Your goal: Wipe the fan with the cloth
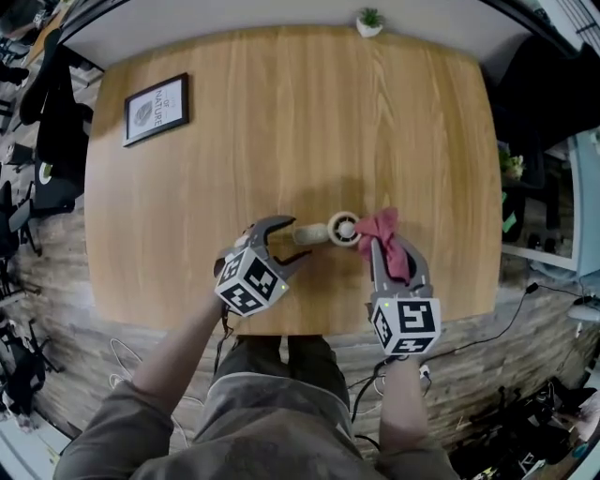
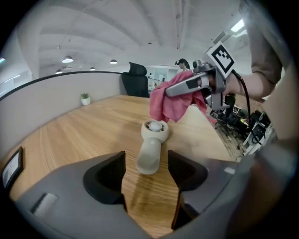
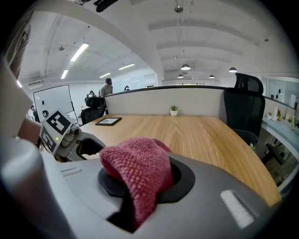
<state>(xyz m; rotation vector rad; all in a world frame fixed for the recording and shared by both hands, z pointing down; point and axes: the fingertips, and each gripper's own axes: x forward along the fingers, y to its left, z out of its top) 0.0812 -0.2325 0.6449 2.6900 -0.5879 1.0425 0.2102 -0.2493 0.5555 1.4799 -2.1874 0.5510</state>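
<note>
Currently: fan [image 1: 333, 230], small and handheld, lies flat on the worktop [image 1: 281, 122] toward its 6 o'clock edge in the head view, handle to 9 o'clock, round head to 3 o'clock.

Left gripper [image 1: 289, 242]: fingers [image 2: 105, 175] spread, with the handle end between their tips and no grip on it.

Right gripper [image 1: 392, 251]: fingers pinch the red cloth [image 1: 386, 234], which bunches at the fan head's 3 o'clock side, touching or just beside it; contact cannot be confirmed.

Progress, judged: cloth in hand and at the fan; fan not yet steadied; wiping barely begun, if at all, with head and handle apparently both left to do.

Also present: framed picture [image 1: 156, 109] at 10 o'clock, potted plant [image 1: 369, 22] at 12 o'clock.
</note>
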